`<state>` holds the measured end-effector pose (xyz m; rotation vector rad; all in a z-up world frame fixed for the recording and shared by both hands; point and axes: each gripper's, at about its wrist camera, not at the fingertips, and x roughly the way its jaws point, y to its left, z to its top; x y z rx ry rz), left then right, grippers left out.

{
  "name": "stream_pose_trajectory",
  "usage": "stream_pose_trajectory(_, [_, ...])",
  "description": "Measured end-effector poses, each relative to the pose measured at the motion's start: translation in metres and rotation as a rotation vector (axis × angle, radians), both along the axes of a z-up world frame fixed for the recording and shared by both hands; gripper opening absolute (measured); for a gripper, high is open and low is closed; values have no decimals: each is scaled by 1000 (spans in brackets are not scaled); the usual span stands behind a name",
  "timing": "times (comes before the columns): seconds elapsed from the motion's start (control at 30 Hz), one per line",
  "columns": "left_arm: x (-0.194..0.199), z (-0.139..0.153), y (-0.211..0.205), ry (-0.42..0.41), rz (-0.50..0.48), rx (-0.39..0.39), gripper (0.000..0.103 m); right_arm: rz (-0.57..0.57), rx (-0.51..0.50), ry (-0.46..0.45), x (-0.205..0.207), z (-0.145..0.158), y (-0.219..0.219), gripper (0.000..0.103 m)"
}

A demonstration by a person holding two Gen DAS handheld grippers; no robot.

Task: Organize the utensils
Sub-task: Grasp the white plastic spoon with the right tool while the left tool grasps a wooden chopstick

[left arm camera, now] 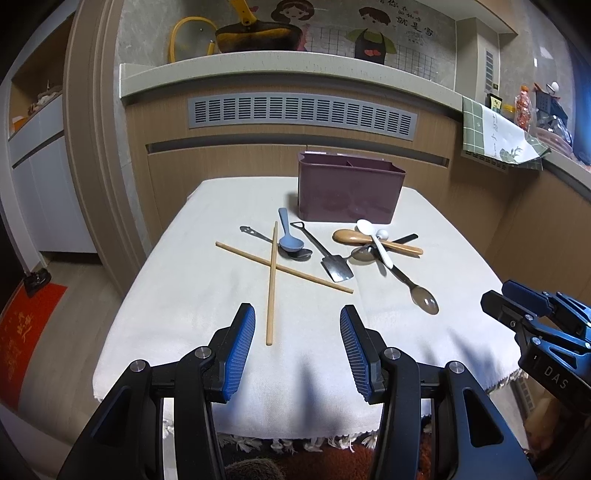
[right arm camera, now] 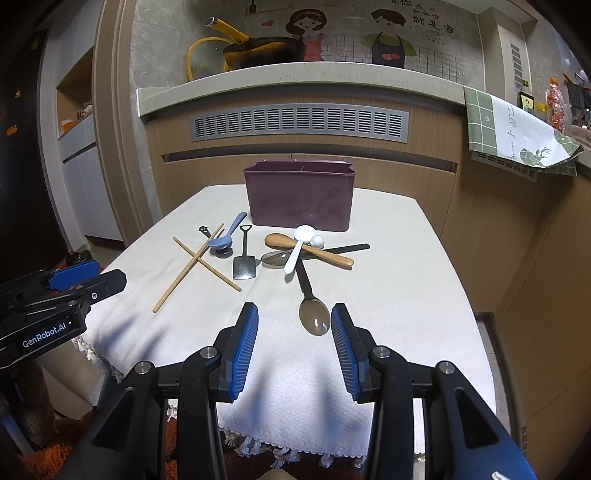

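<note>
A dark purple utensil holder (left arm camera: pixel 349 192) (right arm camera: pixel 300 197) stands at the far side of the white tablecloth (left arm camera: pixel 207 306) (right arm camera: pixel 388 295). In front of it lie two crossed wooden chopsticks (left arm camera: pixel 272 280) (right arm camera: pixel 192 260), a blue spoon (left arm camera: pixel 288 232) (right arm camera: pixel 225 236) over a metal one, a small metal shovel spoon (left arm camera: pixel 328 258) (right arm camera: pixel 243 258), and a pile with a wooden spoon (left arm camera: pixel 373 240) (right arm camera: pixel 310 249), a white spoon (left arm camera: pixel 375 240) (right arm camera: pixel 299 247) and a translucent brown spoon (left arm camera: pixel 423 295) (right arm camera: pixel 314 314). My left gripper (left arm camera: pixel 297 325) is open above the chopstick's near end. My right gripper (right arm camera: pixel 294 321) is open beside the brown spoon's bowl.
A wooden counter front with a grey vent (left arm camera: pixel 301 114) rises behind the table. A green checked cloth (right arm camera: pixel 517 136) hangs off the counter at right. A yellow pan (left arm camera: pixel 255 33) sits on the ledge. The table's fringed front edge (right arm camera: pixel 258 443) is just below my fingers.
</note>
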<state>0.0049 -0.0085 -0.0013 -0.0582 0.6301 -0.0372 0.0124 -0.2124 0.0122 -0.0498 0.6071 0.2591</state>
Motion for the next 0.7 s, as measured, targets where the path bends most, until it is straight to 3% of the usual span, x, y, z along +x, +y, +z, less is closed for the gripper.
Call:
stream_pose_trajectory(0.2, [15,1,7,0,10,-18,49,3,-17,6,9,-1,-1,38])
stream_pose_trajectory(0.37, [40,-8,19,9,20,-42,49,-20,-105,-22,30,-2,1,38])
stream_pose_trajectory(0.53, [73,-33,20,104,-1,-5,49,13,-108,51,64,-15,2,38])
stream_pose_trajectory(0.7, [96,-45,22,133,12,5,49,15,-132,106,99,-30,6,38])
